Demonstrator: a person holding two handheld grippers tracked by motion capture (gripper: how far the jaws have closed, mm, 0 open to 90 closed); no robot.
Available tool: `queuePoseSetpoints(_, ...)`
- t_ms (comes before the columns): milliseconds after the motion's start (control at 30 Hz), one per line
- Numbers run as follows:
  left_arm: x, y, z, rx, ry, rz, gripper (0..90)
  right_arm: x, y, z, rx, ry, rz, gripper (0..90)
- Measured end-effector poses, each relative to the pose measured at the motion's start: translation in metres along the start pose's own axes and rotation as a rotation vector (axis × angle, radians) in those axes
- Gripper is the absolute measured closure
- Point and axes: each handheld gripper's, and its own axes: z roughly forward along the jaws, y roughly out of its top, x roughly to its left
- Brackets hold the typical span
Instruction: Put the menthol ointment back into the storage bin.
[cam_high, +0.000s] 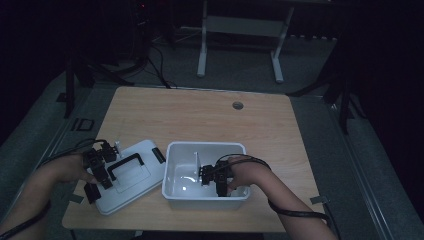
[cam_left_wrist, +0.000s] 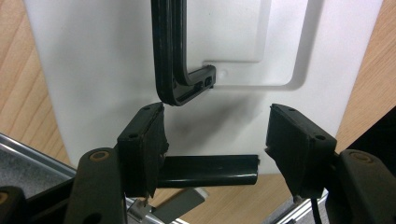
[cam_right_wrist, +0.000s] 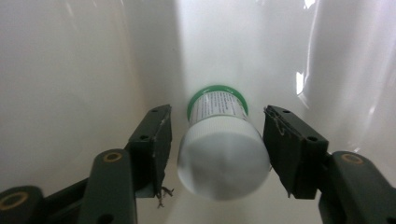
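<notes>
Right gripper (cam_right_wrist: 217, 140) lowered inside white rectangular plastic bin (cam_high: 176, 148) at lower centre of high view. Jaws spread, flanking small white-capped bottle with green base ring and printed label (cam_right_wrist: 218, 156); cap nearest camera, centred in lower half of right gripper view, narrow gaps either side, no firm contact visible. Left gripper (cam_left_wrist: 212, 135) at lower left of high view, over flat white plastic lid (cam_high: 134, 175) resting on light wooden table (cam_high: 200, 115). Jaws apart, just below corner of black handle (cam_left_wrist: 170, 56); black latch bar (cam_left_wrist: 205, 170) between jaws.
</notes>
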Motion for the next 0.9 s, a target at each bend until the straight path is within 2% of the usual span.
queuePoseSetpoints(67,0.0,0.0,0.0,0.003,0.002,0.0,37.2,-0.001,-0.003,-0.007,-0.027,-0.001,0.01,40.6)
queuePoseSetpoints(233,0.002,0.001,-0.002,0.002,-0.002,-0.014,37.2,-0.001,-0.011,-0.022,-0.049,-0.024,0.022,37.8)
queuePoseSetpoints(500,0.002,0.004,-0.001,-0.002,-0.011,-0.016,35.6,-0.004,-0.028,-0.045,-0.139,-0.028,0.027,25.5)
queuePoseSetpoints(600,0.003,0.004,-0.001,-0.001,-0.011,-0.017,35.6,-0.004,-0.033,-0.05,-0.151,-0.028,0.024,21.8)
queuePoseSetpoints(633,0.003,0.005,0.0,0.0,-0.018,-0.021,35.6,-0.004,-0.041,-0.058,-0.184,-0.013,0.018,18.8)
queuePoseSetpoints(800,0.002,0.005,0.0,0.009,-0.025,-0.018,35.6,-0.002,-0.052,-0.069,-0.214,-0.042,0.013,15.3)
queuePoseSetpoints(900,0.001,0.005,0.0,0.01,-0.025,-0.013,35.6,-0.005,-0.066,-0.08,-0.251,-0.062,0.017,15.3)
